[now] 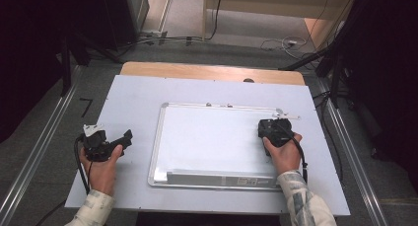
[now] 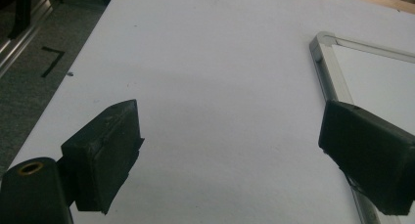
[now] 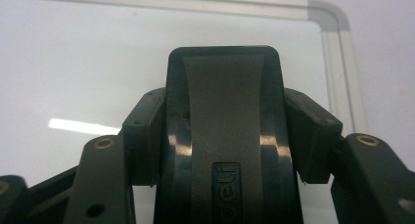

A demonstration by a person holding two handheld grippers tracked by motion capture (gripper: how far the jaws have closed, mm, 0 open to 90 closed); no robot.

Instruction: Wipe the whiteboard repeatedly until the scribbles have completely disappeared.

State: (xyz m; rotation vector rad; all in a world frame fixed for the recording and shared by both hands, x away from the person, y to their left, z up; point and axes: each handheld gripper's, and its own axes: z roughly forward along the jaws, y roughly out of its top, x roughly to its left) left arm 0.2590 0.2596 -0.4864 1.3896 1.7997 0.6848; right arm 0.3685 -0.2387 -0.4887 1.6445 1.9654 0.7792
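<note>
At the left, the person's left hand (image 1: pixel 101 164) rests on the pale grey table cover (image 1: pixel 133 95), wrist low, holding the left gripper (image 1: pixel 127 137) pointed rightward toward the aluminium-framed whiteboard (image 1: pixel 212 137). Its 2 jaws stand wide apart with nothing between them, one near the board's frame corner (image 2: pixel 324 39). Toward the right, the whiteboard lies flat in the middle of the cover. Over its right part, the right hand (image 1: pixel 283 154) reaches forward from a patterned sleeve (image 1: pixel 300 196), holding the right gripper (image 1: pixel 274 130) pointing down at the board. Its jaws are clamped on a black rounded-rectangle whiteboard eraser (image 3: pixel 225 136), gripped on both flanks and sitting against the white surface.
</note>
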